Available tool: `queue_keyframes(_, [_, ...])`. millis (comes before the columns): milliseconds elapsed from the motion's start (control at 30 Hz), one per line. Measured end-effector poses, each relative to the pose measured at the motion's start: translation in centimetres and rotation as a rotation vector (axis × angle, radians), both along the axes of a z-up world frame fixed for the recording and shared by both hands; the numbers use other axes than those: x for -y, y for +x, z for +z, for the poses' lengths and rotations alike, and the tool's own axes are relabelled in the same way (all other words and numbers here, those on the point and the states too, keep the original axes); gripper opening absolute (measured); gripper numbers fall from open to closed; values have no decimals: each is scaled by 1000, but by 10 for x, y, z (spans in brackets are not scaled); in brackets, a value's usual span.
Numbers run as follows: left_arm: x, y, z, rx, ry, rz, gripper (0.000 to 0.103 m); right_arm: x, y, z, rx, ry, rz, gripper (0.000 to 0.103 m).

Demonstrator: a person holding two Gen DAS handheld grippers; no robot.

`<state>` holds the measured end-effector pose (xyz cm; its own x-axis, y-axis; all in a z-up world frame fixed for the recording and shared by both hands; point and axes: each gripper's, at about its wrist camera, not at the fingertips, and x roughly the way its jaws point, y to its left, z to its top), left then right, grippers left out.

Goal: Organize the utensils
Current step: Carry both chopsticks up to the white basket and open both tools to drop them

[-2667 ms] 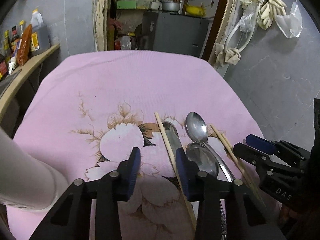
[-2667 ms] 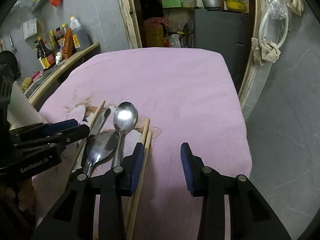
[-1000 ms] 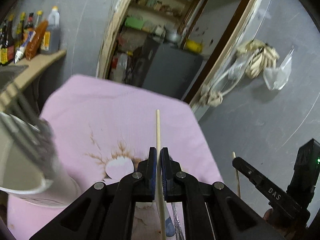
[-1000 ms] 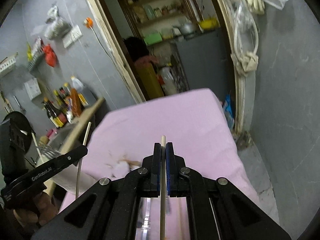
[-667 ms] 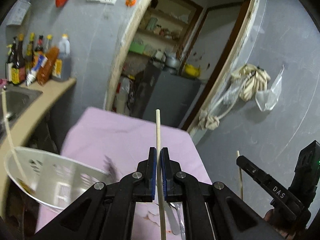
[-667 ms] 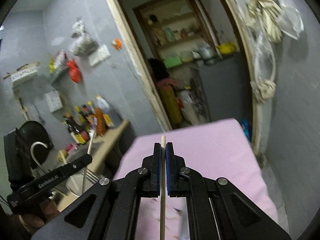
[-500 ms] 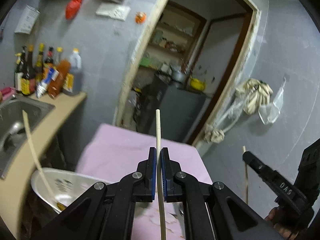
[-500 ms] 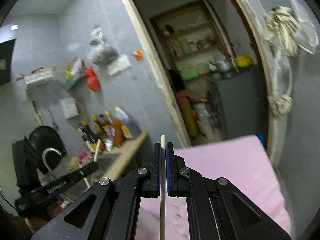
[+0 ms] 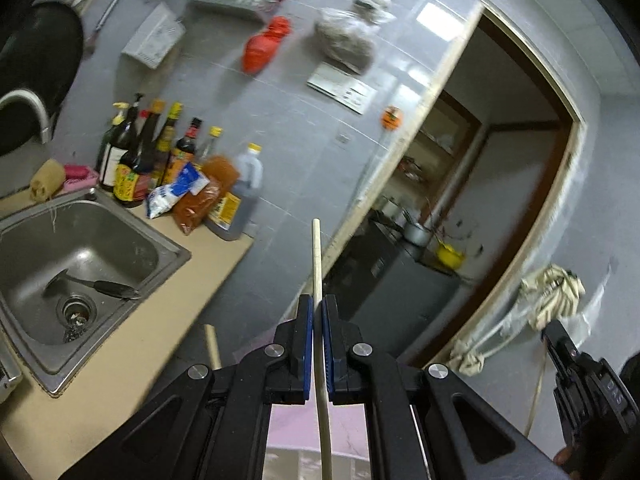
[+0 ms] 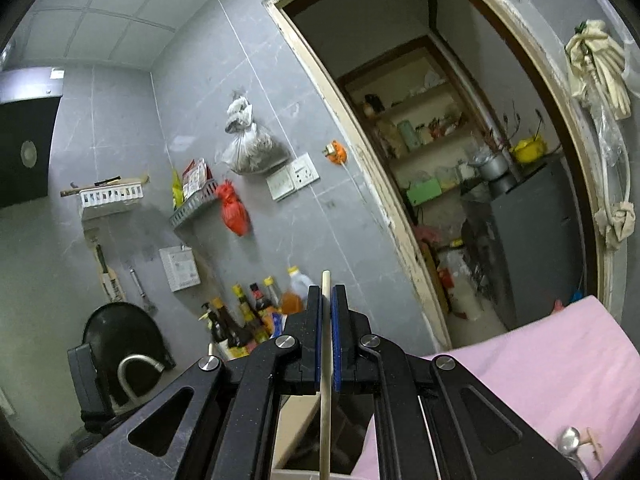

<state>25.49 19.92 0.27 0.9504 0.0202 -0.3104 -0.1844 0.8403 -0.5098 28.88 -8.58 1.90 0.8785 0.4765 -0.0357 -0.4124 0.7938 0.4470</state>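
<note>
My left gripper [image 9: 316, 312] is shut on a wooden chopstick [image 9: 317, 256] that stands upright between the blue pads, tip pointing up toward the wall. My right gripper [image 10: 327, 304] is shut on a second wooden chopstick [image 10: 326, 284], also upright. The right gripper also shows at the right edge of the left wrist view [image 9: 560, 344]. Both grippers are raised high above the pink cloth [image 10: 552, 376]. A metal spoon [image 10: 568, 440] lies on the cloth at the lower right. Another chopstick tip [image 9: 211, 340] pokes up at lower left.
A steel sink [image 9: 80, 264] with a utensil in it is set in the beige counter [image 9: 132, 344] to the left. Sauce bottles [image 9: 160, 160] line the wall. A doorway [image 10: 460, 200] to a pantry and a grey cabinet [image 10: 528, 248] lie ahead.
Both grippers closed on chopsticks from the cloth and lifted them. Both views have kept tilting upward and leftward; the sink and wall now fill the views, the cloth has dropped low.
</note>
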Motion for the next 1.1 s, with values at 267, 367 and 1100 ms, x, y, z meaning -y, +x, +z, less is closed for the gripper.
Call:
queue_keyframes(267, [-15, 14, -33, -4, -20, 51, 5, -22, -4, -21, 63, -6, -78, 4])
queue_keyframes(367, [-11, 16, -42, 3, -18, 62, 5, -29, -2, -28, 76, -24, -98, 4])
queue_keyframes(1100, [14, 27, -63, 30, 52, 50, 5, -31, 4, -57, 115, -73, -163, 4])
